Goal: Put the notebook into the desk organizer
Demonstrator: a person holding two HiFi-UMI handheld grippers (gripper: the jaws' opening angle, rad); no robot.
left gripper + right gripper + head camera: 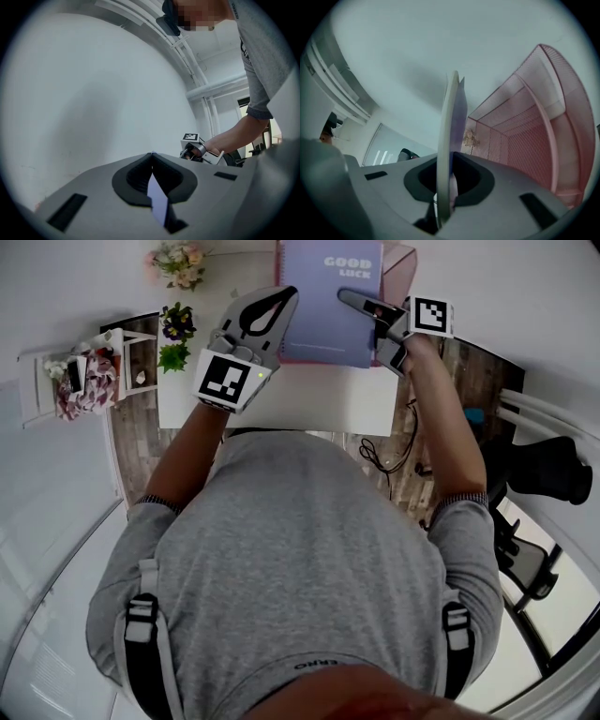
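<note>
The lavender notebook (pixel 328 310), printed "GOOD LUCK", is held upright above the white table (pixel 309 399) between both grippers. My left gripper (pixel 284 298) is shut on its left edge; in the left gripper view a lavender strip of the notebook (pixel 157 199) sits between the jaws of the left gripper (pixel 151 155). My right gripper (pixel 349 298) is shut on the right edge, and the notebook (pixel 451 117) shows edge-on there. The pink mesh desk organizer (pixel 401 263) stands right behind the notebook. In the right gripper view the organizer (pixel 534 136) lies to the right of the right gripper (pixel 450 159).
Potted flowers (pixel 175 334) stand at the table's left end, and a bouquet (pixel 180 263) sits farther back. A small white shelf (pixel 75 376) with oddments is on the left. A chair (pixel 548 470) and cables (pixel 384 451) lie to the right on the wooden floor.
</note>
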